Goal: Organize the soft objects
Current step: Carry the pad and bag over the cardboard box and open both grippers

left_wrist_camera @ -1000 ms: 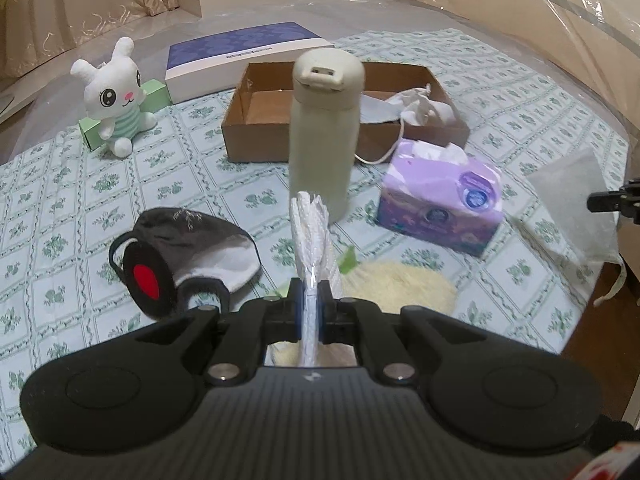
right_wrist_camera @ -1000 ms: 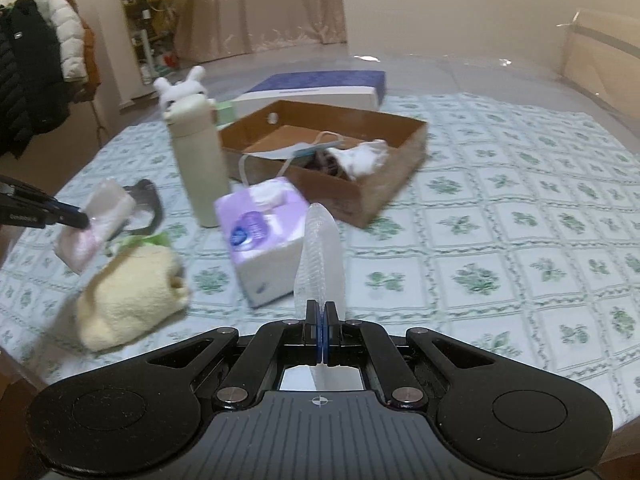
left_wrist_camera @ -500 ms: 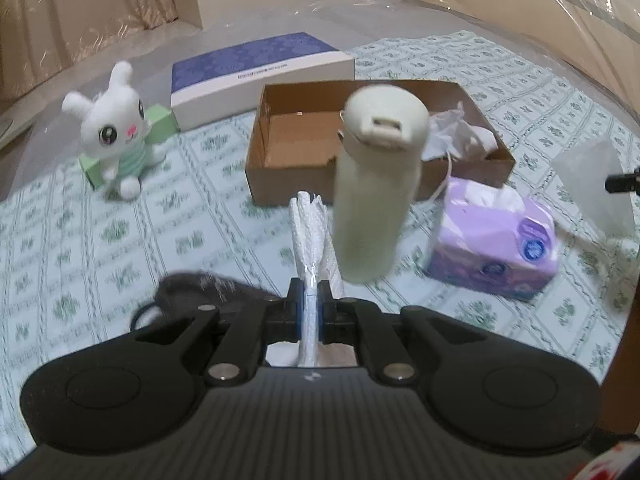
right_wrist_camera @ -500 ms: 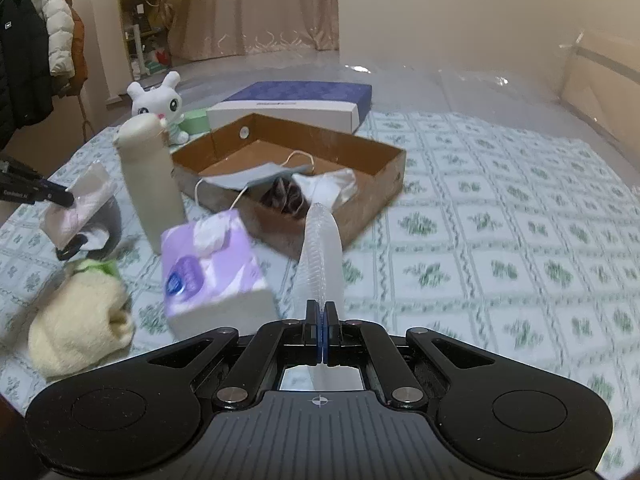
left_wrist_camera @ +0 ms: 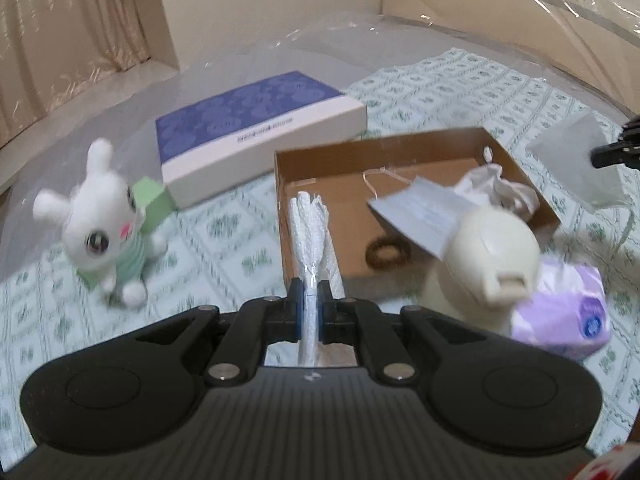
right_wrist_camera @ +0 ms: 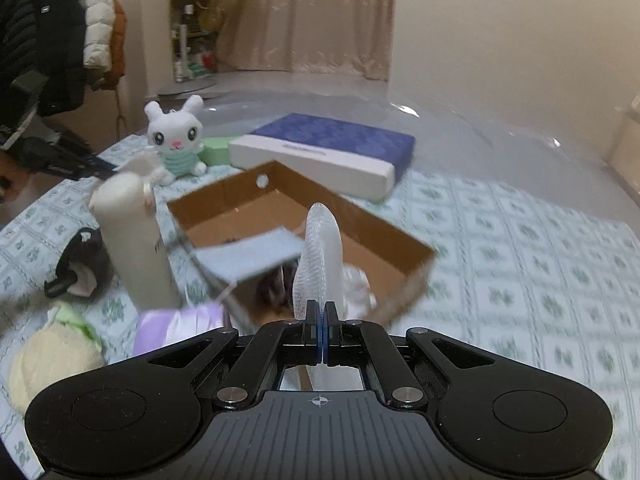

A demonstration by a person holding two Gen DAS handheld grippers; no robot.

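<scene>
My left gripper (left_wrist_camera: 311, 312) is shut on a white wrapped tissue packet (left_wrist_camera: 310, 232), held above the near left wall of the brown cardboard box (left_wrist_camera: 320, 160). My right gripper (right_wrist_camera: 321, 320) is shut on a thin translucent white packet (right_wrist_camera: 320, 256), held over the near corner of the same box (right_wrist_camera: 360, 216). The box holds a blue face mask (left_wrist_camera: 416, 212), a crumpled white cloth (left_wrist_camera: 492, 184) and a dark hair tie (left_wrist_camera: 388, 254). The right gripper and its packet (left_wrist_camera: 576, 164) show at the right edge of the left wrist view.
A cream bottle (left_wrist_camera: 480, 256) and a purple tissue pack (left_wrist_camera: 560, 312) stand near the box. A white plush rabbit (left_wrist_camera: 104, 220), green block (left_wrist_camera: 152, 200) and blue-topped flat box (left_wrist_camera: 256, 128) lie beyond. A black mask (right_wrist_camera: 80, 268) and yellow cloth (right_wrist_camera: 48, 360) lie on the left.
Both grippers have moved forward and up toward the cardboard box, each still holding its packet. The bottle and tissue pack now lie close below them.
</scene>
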